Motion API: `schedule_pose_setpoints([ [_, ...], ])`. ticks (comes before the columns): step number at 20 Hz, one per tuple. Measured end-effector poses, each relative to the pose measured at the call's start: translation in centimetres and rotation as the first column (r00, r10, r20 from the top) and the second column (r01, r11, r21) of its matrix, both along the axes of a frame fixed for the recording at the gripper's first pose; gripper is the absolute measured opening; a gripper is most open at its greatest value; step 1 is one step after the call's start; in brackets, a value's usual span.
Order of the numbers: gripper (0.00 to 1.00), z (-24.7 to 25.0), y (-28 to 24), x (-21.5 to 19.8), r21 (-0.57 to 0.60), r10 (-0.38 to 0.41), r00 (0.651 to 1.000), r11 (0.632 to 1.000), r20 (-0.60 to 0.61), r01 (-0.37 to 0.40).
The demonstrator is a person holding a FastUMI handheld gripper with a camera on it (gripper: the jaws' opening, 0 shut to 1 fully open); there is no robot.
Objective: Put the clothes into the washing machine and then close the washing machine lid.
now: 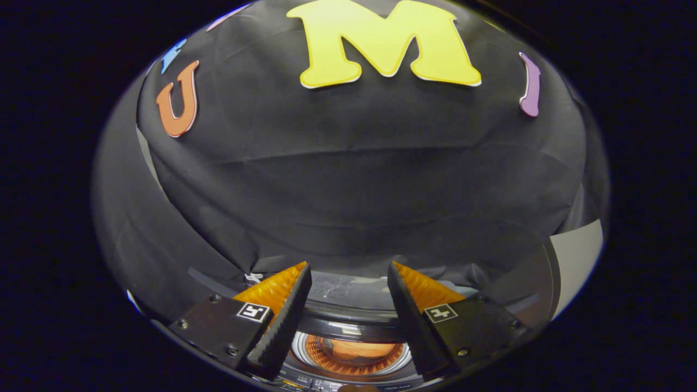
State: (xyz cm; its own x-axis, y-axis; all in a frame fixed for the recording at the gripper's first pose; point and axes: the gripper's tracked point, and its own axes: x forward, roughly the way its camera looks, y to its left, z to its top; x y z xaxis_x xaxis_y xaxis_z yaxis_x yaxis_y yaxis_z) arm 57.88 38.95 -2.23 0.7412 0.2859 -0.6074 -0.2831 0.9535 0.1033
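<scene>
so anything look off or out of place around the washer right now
Nothing stands out. The gripper is open and empty above the round washing machine opening, where orange clothing lies inside the drum. Whether the lid is open or shut is unclear.

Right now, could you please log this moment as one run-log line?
tongs: open, empty | washing machine: below, between fingers | orange clothes: inside drum | lid: not settled

Single fisheye view riding on the claw (348,321), looking forward along its two fingers (277,326), which stand apart. Camera sits high and close over the washing machine (348,332), its open drum (348,353) low between the fingers. Faces mostly level toward the black cloth wall (348,185), near behind the machine.
</scene>
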Motion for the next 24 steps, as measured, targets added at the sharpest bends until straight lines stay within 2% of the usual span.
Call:
schedule_pose_setpoints([
  [24, 0.89, -1.6, -0.3, -4.9, 0.016, -0.004, 0.999, 1.0, 0.052, 0.004],
])
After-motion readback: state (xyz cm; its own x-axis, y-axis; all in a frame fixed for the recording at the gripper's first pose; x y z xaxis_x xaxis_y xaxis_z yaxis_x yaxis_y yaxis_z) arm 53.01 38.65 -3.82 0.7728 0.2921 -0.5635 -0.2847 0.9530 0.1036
